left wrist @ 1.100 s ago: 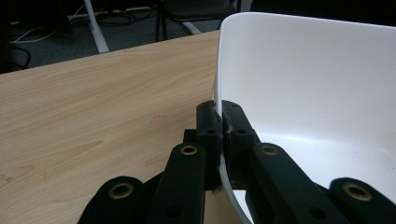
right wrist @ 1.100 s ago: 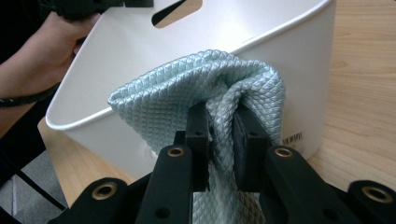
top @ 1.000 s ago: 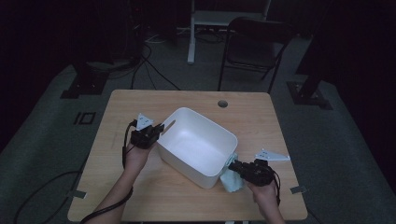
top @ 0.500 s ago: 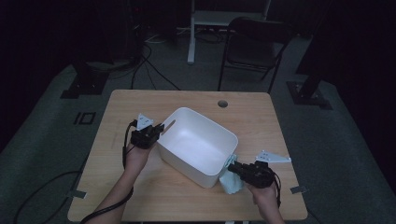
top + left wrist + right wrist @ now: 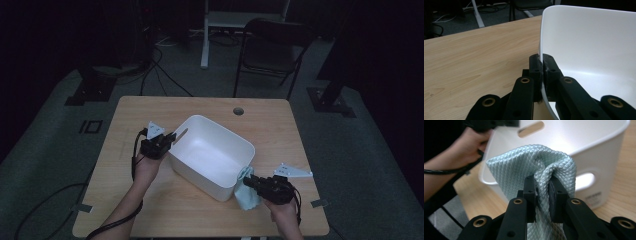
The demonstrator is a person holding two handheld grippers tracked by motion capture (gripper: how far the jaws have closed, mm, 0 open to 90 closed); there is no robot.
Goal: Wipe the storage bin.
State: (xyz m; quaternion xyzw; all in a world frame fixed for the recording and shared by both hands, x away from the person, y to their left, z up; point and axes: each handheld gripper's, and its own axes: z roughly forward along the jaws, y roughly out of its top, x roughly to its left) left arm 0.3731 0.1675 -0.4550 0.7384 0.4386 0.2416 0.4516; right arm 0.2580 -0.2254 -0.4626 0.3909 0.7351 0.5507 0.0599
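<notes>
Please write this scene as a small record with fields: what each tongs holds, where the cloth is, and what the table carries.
left tongs: shut on the rim of the white bin, at its left side in the high view
right tongs: shut on the pale green cloth
cloth place: outside the bin, beside its right near corner, hanging from the tongs
bin inside: nothing seen in it
bin wall: handle slots cut through
table: wooden, bearing the bin; a round hole near its far edge
</notes>
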